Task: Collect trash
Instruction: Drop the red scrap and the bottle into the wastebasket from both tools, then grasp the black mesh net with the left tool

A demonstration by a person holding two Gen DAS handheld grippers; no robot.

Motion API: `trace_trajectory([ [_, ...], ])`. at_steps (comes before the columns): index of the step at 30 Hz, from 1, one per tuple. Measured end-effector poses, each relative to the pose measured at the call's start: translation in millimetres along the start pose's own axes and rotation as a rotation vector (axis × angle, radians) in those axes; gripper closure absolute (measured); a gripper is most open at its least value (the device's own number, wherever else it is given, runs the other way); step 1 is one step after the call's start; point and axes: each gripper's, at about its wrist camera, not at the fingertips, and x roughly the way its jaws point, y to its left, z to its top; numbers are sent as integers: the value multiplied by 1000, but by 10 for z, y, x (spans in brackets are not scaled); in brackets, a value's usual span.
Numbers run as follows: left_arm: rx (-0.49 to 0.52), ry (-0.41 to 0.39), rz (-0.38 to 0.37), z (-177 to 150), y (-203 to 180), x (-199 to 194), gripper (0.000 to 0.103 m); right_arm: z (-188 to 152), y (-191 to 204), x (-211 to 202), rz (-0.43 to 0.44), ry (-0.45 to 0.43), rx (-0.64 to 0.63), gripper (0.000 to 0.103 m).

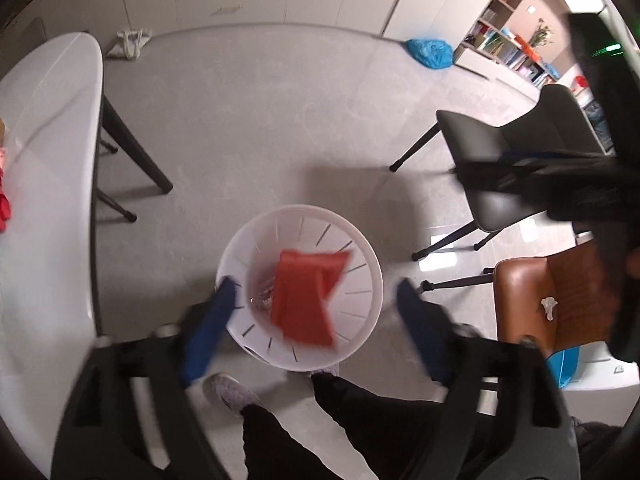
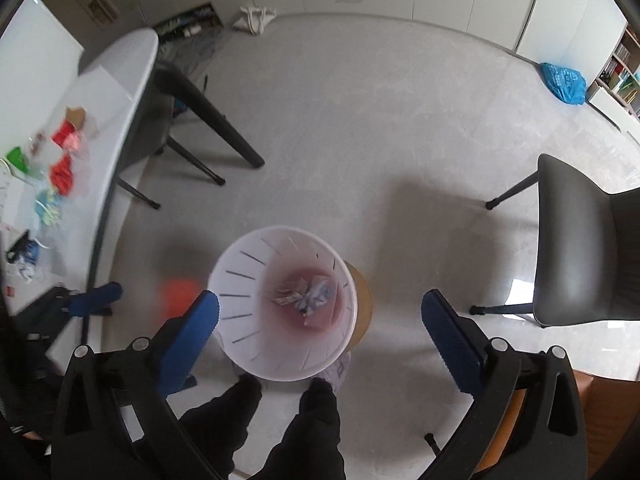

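Note:
A white slotted trash basket [image 1: 356, 280] stands on the floor below both grippers. In the left wrist view a blurred red wrapper [image 1: 304, 296] hangs in the air over the basket's mouth, between the open blue fingers, free of them. My left gripper [image 1: 316, 312] is open and empty above the basket. My right gripper [image 2: 320, 320] is open and empty above the same basket [image 2: 236, 280], which holds several crumpled wrappers [image 2: 308, 296] at its bottom. The red wrapper shows as an orange blur [image 2: 178, 294] beside the left gripper's fingers [image 2: 96, 298].
A white table [image 2: 120, 92] at the left carries more trash: red, green and blue wrappers [image 2: 60, 172]. A dark chair [image 2: 576, 248] stands at the right, a brown chair [image 1: 532, 296] close by. The person's legs [image 2: 296, 420] stand right behind the basket. A blue bag [image 2: 564, 80] lies far off.

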Motion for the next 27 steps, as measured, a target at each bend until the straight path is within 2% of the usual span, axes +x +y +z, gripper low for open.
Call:
trace_trajectory([
  [3,-34,28,33,60,-5,17,9,7,-44,-89,20,-9,24,2],
  [5,-49,17,57,86,4,-42,8,23,-18,-116,36,-17,38,2],
  [10,-87,-59,110,-11,228,-502,8,95,158,-300,71,-67,32,2],
  [15,-195,-191,219,-26,595,-1145,8,190,568,-660,125,-144,-54,2],
  [20,-325,-304,358,-322,1177,-1809,8,232,1175,-887,193,-213,-171,2],
  [24,-459,-333,435,-668,1680,-2140,8,267,1649,-861,245,-207,-232,2],
  [27,-548,-335,466,-938,1978,-2247,8,259,1987,-784,267,-190,-281,2],
])
